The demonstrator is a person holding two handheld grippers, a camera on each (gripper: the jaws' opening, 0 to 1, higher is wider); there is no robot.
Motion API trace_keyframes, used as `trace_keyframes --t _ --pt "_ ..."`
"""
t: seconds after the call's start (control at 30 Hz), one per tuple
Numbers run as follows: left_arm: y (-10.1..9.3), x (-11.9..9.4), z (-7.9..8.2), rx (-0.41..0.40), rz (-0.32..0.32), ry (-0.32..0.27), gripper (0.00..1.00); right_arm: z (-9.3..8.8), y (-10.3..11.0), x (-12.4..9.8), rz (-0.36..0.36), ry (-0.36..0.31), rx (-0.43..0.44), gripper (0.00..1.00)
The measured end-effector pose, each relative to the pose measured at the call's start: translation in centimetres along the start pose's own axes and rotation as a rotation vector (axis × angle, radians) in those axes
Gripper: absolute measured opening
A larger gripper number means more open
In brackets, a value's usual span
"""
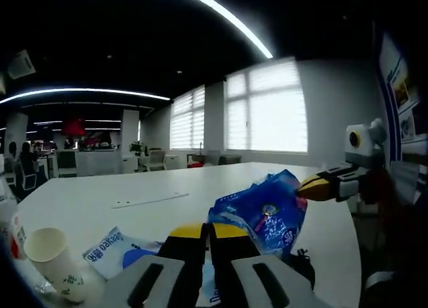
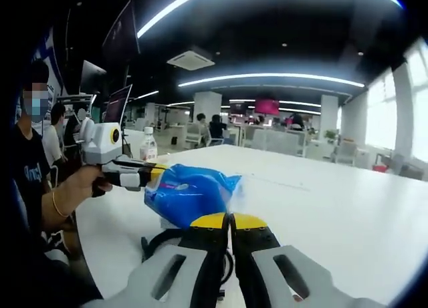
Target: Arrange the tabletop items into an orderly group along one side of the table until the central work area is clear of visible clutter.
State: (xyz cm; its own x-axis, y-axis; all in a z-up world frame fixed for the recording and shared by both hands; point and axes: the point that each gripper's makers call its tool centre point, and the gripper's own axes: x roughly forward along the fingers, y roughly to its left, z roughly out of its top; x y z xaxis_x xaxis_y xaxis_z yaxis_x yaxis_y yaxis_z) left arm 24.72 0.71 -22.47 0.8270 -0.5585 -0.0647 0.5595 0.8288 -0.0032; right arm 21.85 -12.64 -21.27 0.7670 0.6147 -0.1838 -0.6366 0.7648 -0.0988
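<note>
Left gripper view looks across a large white table (image 1: 200, 188) that runs ahead of the left gripper (image 1: 208, 236) toward blinded windows (image 1: 267, 107) at the far side of an open office, with ceiling light strips overhead. A blue plastic packet (image 1: 264, 211) hangs lifted just above the left gripper's tips; its jaws stand closed together, apparently pinching the packet's lower edge. The right gripper (image 1: 309, 188) comes in from the right, its yellow tips at the packet's upper corner, so the two seem to share the load, likely to carry it to the table's side. In the right gripper view, the right gripper (image 2: 231, 222) has its jaws pressed together at the packet's edge. Below the left gripper's left jaw lies a flat white-and-blue packet (image 1: 117, 248), and further left a paper cup (image 1: 53, 261). A black cord (image 2: 157, 244) lies under the right gripper.
</note>
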Motion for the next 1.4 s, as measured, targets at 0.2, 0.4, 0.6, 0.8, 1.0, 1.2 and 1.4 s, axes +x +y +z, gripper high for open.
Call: trace_keyframes --t 0.2,0.4,0.6,0.8,1.0,1.2,1.4 --pt "0.6 1.0 0.1 -0.008 0.005 -0.006 0.01 0.0 -0.3 0.3 -0.008 0.005 0.002 0.00" --pt "0.7 1.7 0.3 -0.019 -0.004 -0.011 0.01 0.2 -0.9 0.6 -0.021 0.004 0.002 0.00" --pt "0.7 2.3 0.2 0.020 -0.007 0.015 0.01 -0.1 -1.4 0.9 -0.033 0.018 0.002 0.00" --pt "0.5 2.6 0.7 0.022 0.000 0.011 0.01 0.1 -2.1 0.9 -0.049 0.011 0.019 0.00" --pt "0.2 3.3 1.2 0.079 -0.006 0.026 0.01 0.5 -2.9 1.1 -0.073 0.007 0.019 0.00" --pt "0.6 3.7 1.4 0.066 0.000 0.026 0.01 0.4 -3.1 1.3 -0.081 0.008 0.025 0.00" --pt "0.8 4.5 1.6 0.132 0.015 0.042 0.00 0.3 -3.8 1.6 -0.104 0.013 0.048 0.00"
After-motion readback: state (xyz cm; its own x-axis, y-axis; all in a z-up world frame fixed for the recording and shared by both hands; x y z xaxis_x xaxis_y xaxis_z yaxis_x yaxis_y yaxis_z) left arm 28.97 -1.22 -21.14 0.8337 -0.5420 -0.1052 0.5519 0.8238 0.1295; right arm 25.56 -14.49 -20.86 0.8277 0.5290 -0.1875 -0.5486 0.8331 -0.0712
